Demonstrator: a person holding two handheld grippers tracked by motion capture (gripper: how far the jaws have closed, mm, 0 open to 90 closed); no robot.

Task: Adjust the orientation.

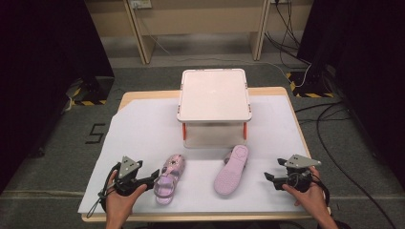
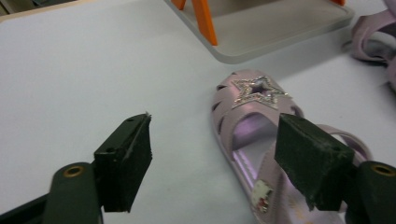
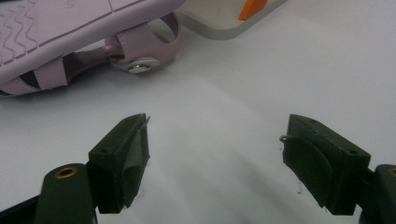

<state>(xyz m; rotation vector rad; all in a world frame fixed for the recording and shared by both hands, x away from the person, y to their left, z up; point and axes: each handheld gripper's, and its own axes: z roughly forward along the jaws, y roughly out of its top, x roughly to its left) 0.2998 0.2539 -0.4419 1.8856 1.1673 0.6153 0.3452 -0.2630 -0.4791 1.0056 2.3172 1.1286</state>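
Observation:
Two lilac child's sandals lie on the white sheet. The left sandal (image 1: pixel 169 179) is upright, with a glittery star on its toe (image 2: pixel 259 91). The right sandal (image 1: pixel 231 169) lies sole up. My left gripper (image 1: pixel 154 179) is open at the left side of the upright sandal. In the left gripper view (image 2: pixel 212 158) one jaw hangs over the sandal's heel strap and the other over bare sheet, and neither pad presses on it. My right gripper (image 1: pixel 271 180) is open to the right of the overturned sandal (image 3: pixel 70 28). There is only sheet between its jaws (image 3: pixel 215 154).
A white two-level stand (image 1: pixel 214 95) with orange legs (image 2: pixel 205 21) sits at the back middle of the table, its lower shelf just beyond both sandals. The white sheet (image 1: pixel 143 129) covers most of the wooden table. Cables run over the floor at the right.

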